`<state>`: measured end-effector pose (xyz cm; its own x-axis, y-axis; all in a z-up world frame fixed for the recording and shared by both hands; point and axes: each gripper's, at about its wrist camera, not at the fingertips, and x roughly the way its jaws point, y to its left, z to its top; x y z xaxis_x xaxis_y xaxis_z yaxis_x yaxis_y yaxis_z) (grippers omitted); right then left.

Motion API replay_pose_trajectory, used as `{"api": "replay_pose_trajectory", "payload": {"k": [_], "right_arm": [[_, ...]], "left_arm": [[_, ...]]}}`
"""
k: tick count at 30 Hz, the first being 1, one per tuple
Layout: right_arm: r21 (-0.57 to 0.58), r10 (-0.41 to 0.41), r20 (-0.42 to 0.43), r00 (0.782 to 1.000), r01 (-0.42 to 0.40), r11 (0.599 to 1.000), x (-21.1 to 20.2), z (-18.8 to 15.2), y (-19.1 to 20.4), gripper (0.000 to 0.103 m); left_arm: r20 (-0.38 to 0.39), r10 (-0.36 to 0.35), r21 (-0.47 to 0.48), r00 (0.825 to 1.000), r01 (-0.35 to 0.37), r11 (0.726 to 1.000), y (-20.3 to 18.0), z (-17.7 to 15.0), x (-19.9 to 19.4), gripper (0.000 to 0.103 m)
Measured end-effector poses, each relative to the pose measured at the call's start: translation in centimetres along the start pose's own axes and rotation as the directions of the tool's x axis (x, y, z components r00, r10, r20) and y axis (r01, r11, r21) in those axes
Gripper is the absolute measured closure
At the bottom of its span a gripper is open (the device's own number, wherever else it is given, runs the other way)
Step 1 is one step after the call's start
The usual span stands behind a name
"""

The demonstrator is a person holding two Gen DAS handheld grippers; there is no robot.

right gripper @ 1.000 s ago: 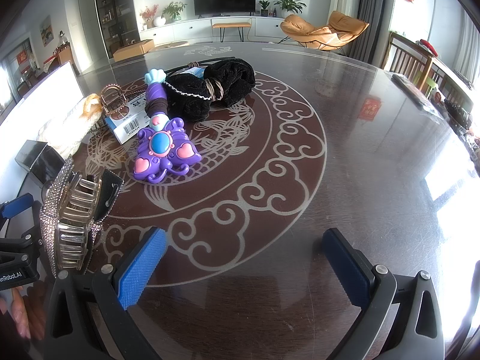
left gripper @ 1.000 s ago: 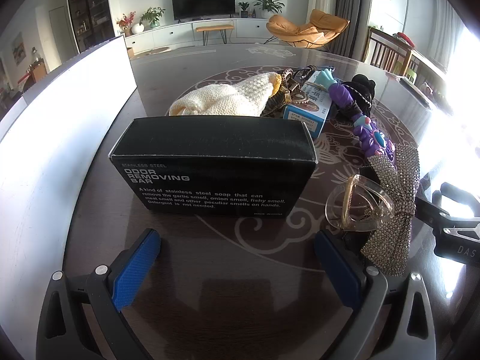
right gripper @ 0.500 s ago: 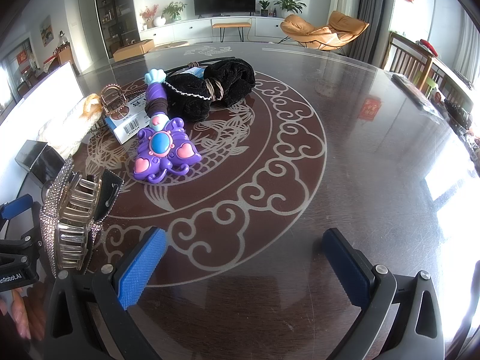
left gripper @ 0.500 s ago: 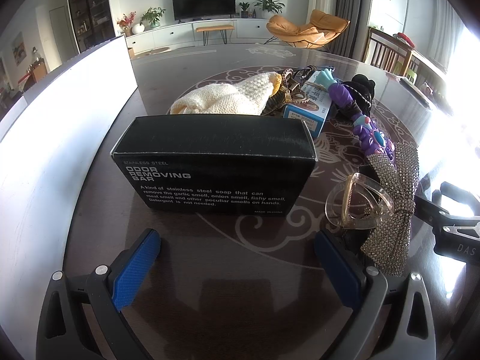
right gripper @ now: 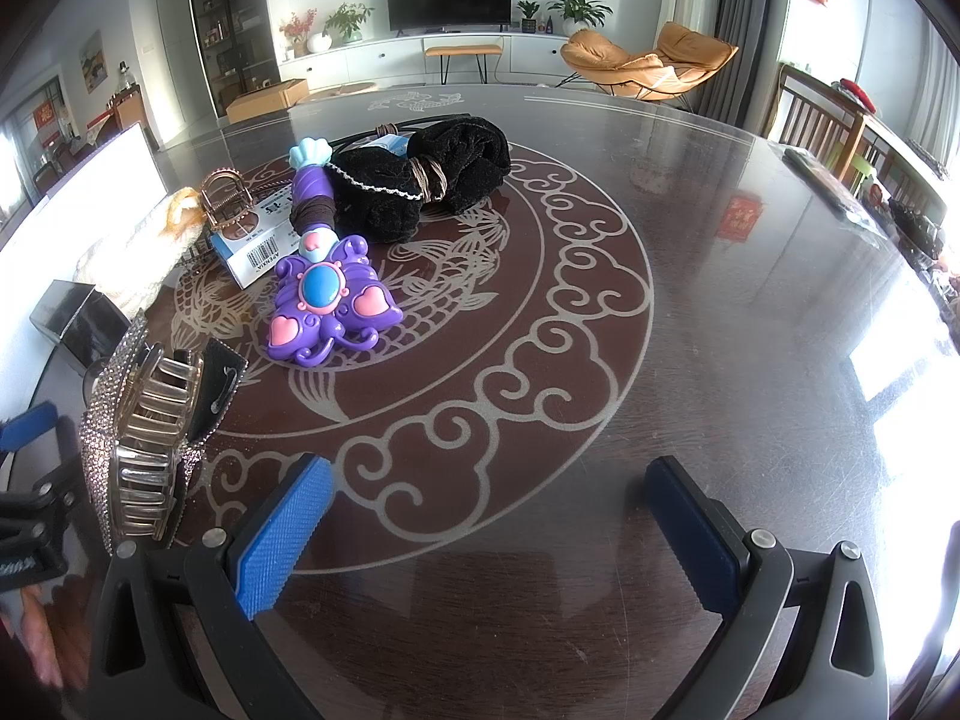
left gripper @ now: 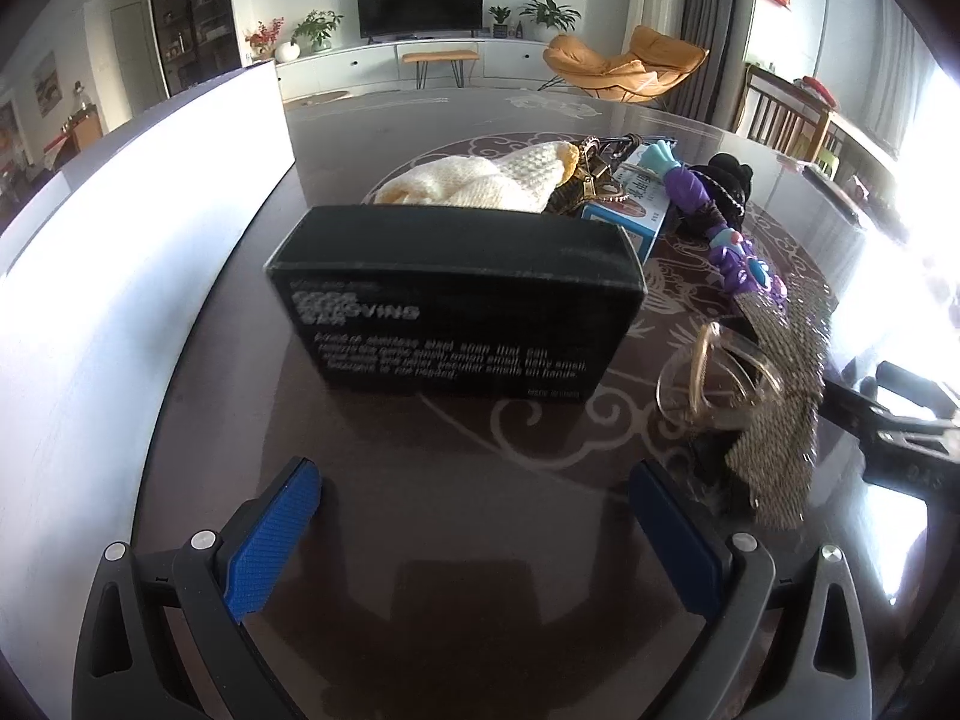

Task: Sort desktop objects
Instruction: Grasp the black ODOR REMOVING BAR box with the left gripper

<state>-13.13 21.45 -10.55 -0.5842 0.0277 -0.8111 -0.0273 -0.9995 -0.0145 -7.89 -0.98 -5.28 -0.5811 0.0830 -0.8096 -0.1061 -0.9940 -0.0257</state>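
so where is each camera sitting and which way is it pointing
Left wrist: on the left gripper, low over the table, facing a black box; its own blue-padded fingers show, spread open.
Right wrist: on the right gripper, facing bare table and a purple toy; its open fingers show.
Shared: the purple toy, a glittery hair clip, the black box.

Left tongs (left gripper: 474, 540) and right tongs (right gripper: 489, 534) both wide apart, empty, low over tabletop.
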Motion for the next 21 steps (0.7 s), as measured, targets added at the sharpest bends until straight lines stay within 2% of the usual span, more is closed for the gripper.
{"api": "replay_pose_trajectory", "payload": {"k": [4, 8, 10, 14, 18, 21], "right_arm": [[0.000, 0.000, 0.000, 1.000, 0.000, 1.000, 0.0, 0.0, 0.0, 0.000], [0.000, 0.000, 0.000, 1.000, 0.000, 1.000, 0.0, 0.0, 0.0, 0.000], [0.000, 0.000, 0.000, 1.000, 0.000, 1.000, 0.0, 0.0, 0.0, 0.000], [0.000, 0.000, 0.000, 1.000, 0.000, 1.000, 0.0, 0.0, 0.0, 0.000], [0.000, 0.000, 0.000, 1.000, 0.000, 1.000, 0.0, 0.0, 0.0, 0.000], [0.000, 0.000, 0.000, 1.000, 0.000, 1.000, 0.0, 0.0, 0.0, 0.000]], "left_arm": [[0.030, 0.011, -0.044, 0.999, -0.010, 0.999, 1.7, -0.8, -1.4, 0.000], [0.098, 0.005, -0.064, 0.995, 0.001, 0.998, 2.3, 0.5, -3.3, 0.000], [0.156, -0.010, -0.068, 0.988, 0.021, 0.997, 2.2, 2.4, -4.6, 0.000], [0.163, -0.040, -0.137, 0.986, 0.063, 0.989, 1.4, 6.9, -4.6, 0.000], [0.122, 0.030, -0.091, 0.992, -0.019, 0.996, -1.5, 9.0, -2.3, 0.000], [0.062, 0.113, -0.037, 0.992, -0.111, 0.993, -2.5, 8.7, 0.4, 0.000]]}}
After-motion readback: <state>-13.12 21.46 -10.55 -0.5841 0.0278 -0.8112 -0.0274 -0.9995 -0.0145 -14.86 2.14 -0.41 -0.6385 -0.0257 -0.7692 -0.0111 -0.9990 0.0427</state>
